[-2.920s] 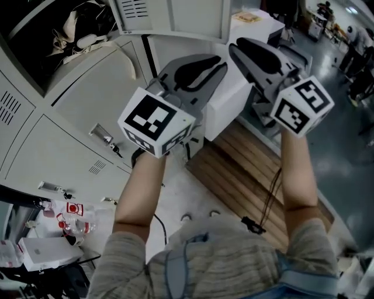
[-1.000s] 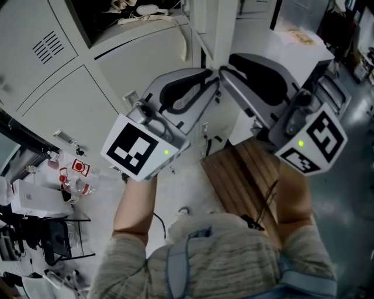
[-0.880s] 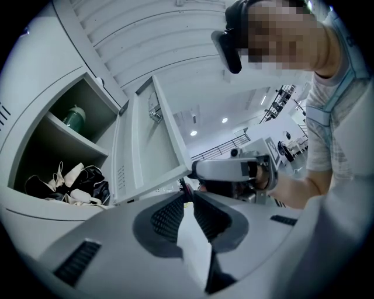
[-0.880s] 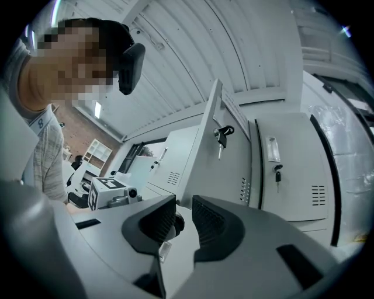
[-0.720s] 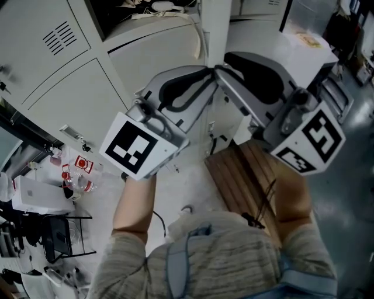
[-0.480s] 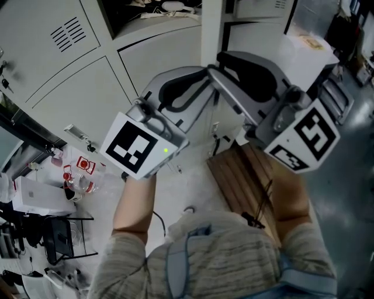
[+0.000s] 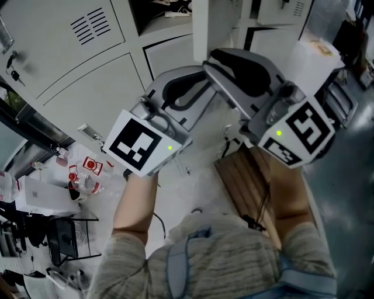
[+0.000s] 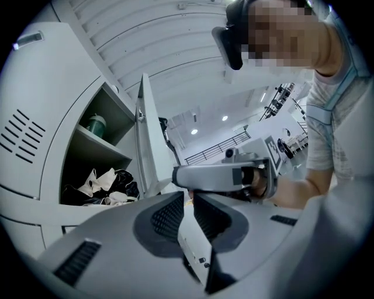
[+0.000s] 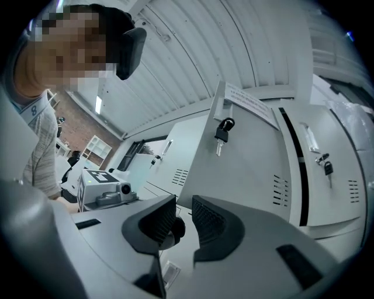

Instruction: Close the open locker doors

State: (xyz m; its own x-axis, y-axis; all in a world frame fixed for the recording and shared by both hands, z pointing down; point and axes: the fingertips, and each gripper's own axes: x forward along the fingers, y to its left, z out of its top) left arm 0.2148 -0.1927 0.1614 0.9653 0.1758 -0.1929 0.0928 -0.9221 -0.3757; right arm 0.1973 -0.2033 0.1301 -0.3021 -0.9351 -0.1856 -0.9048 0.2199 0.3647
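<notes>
One grey locker door stands open, edge-on to me, beside its dark compartment. In the left gripper view that door hangs beside the compartment, which holds crumpled cloth and a green container. The right gripper view faces the door's outer side, where a key hangs in the lock. My left gripper and right gripper are held close together just below the door's lower edge, tips almost meeting. Both are shut on nothing. I cannot tell whether either touches the door.
Closed locker doors fill the upper left; another with a key lies right of the open door. A wooden slatted bench is at the person's feet. Bottles and a white box sit lower left.
The right gripper has swung left until its tip meets the left gripper's under the door edge. The lockers have slid rightward and down in the head view.
</notes>
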